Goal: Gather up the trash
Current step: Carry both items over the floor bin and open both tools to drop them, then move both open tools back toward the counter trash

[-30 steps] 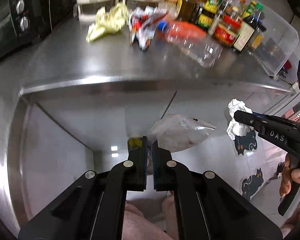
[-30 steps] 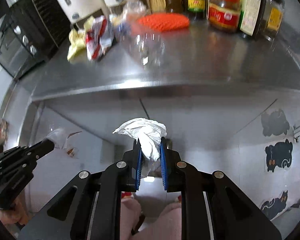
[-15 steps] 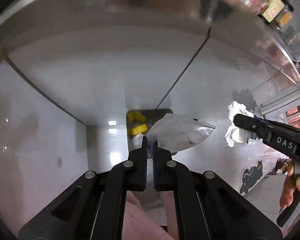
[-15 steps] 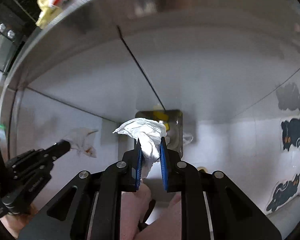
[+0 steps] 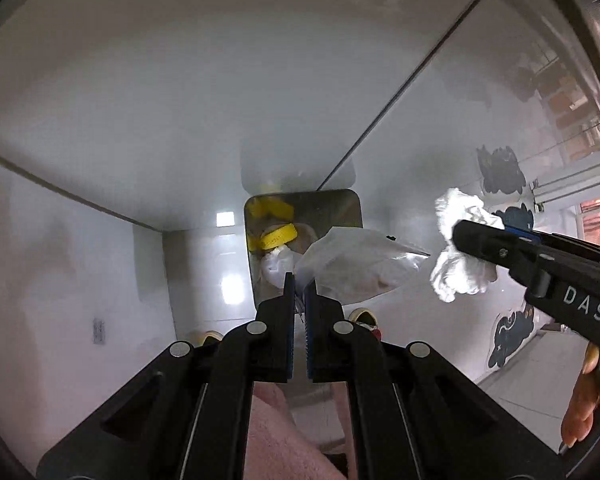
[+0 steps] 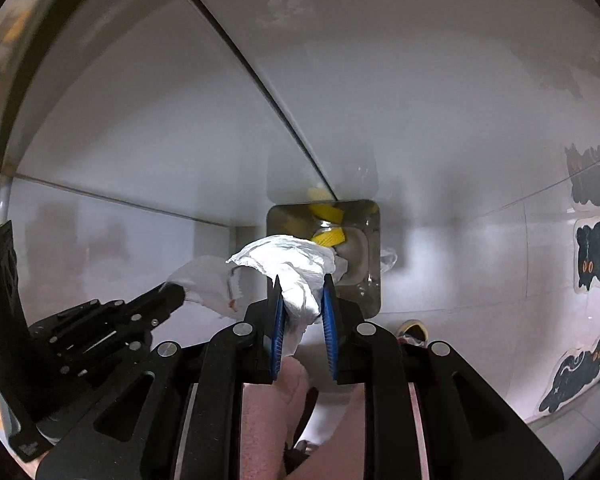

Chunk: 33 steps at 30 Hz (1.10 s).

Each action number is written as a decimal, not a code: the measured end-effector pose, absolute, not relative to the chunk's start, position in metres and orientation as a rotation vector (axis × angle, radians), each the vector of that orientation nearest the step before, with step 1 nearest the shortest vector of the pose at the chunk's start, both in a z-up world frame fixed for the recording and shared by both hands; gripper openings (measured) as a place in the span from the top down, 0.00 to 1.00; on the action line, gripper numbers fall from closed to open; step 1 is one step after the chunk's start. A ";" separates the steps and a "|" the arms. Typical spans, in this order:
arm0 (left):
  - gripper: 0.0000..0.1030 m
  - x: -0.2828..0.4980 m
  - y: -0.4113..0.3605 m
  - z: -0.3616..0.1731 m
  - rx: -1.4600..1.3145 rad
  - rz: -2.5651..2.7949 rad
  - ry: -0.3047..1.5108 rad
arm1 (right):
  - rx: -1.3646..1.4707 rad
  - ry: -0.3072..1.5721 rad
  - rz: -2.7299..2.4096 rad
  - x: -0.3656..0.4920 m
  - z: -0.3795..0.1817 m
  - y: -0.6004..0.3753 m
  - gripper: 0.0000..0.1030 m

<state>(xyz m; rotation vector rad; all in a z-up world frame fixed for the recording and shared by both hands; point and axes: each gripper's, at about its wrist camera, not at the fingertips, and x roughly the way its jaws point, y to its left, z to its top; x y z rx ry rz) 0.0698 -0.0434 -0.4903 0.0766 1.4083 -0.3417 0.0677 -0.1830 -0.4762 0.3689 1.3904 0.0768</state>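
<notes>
Both grippers point down over a square metal trash bin (image 5: pixel 342 210) (image 6: pixel 366 292) on the floor, which holds yellow scraps (image 5: pixel 274 236) and pale waste. My left gripper (image 5: pixel 299 285) (image 6: pixel 174 292) is shut on the corner of a clear plastic bag (image 5: pixel 360 266) (image 6: pixel 204 280) that hangs just above the bin's right half. A crumpled white tissue (image 6: pixel 292 258) (image 5: pixel 460 276) sits between the blue pads of my right gripper (image 6: pixel 302 302) (image 5: pixel 472 236). Those jaws are opening, and the tissue still hangs in them, at the bin's left edge in the right wrist view.
Glossy white cabinet fronts (image 5: pixel 180 100) rise behind the bin. Black cat stickers (image 6: pixel 596 256) are on the wall at the right. A slipper (image 6: pixel 412 328) lies by the bin, and pink-trousered legs (image 6: pixel 268 420) stand below the grippers. A hand (image 5: pixel 592 400) grips the right tool.
Both grippers have dropped from counter height and tilted down toward the bin, so the counter has left the view. The bin looks larger. The right jaws stand slightly wider.
</notes>
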 end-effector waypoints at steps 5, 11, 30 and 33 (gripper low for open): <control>0.96 0.078 -0.048 -0.498 0.081 -0.353 1.428 | 0.383 1.412 0.086 0.077 -0.482 -0.182 0.81; 0.93 0.084 -0.049 -0.502 0.089 -0.359 1.442 | 0.385 1.434 0.093 0.079 -0.488 -0.190 0.74; 0.19 0.085 -0.044 -0.488 0.092 -0.326 1.416 | 0.390 1.393 0.040 0.077 -0.470 -0.208 0.16; 0.13 0.081 -0.040 -0.480 0.098 -0.323 1.401 | 0.337 1.364 -0.017 0.071 -0.458 -0.208 0.03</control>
